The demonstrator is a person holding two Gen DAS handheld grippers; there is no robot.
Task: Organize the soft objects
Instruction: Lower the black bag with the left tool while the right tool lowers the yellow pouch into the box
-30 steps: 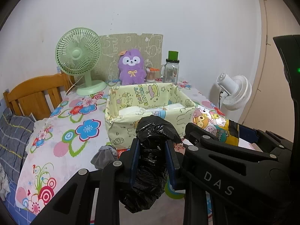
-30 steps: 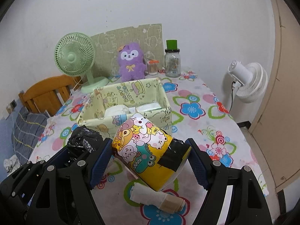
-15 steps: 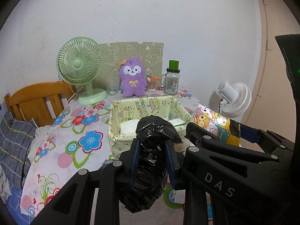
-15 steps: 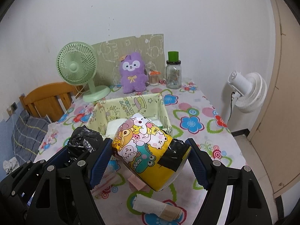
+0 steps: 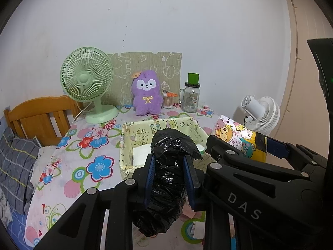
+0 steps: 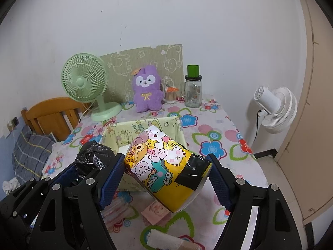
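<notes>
Left gripper (image 5: 169, 176) pinches a crumpled black plastic bag (image 5: 166, 179), long axis upright; right gripper (image 6: 166, 179) clamps a tilted cartoon-printed yellow packet (image 6: 166, 168), possibly tissues.

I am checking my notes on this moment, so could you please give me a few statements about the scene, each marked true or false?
1. The left gripper is shut on a black bag. True.
2. The right gripper is empty. False: it holds a yellow cartoon pack.
3. The purple plush lies in the fabric bin. False: it stands at the wall, behind the bin.
4. The green fan stands on the table. True.
5. The jar has a red lid. False: green.
</notes>
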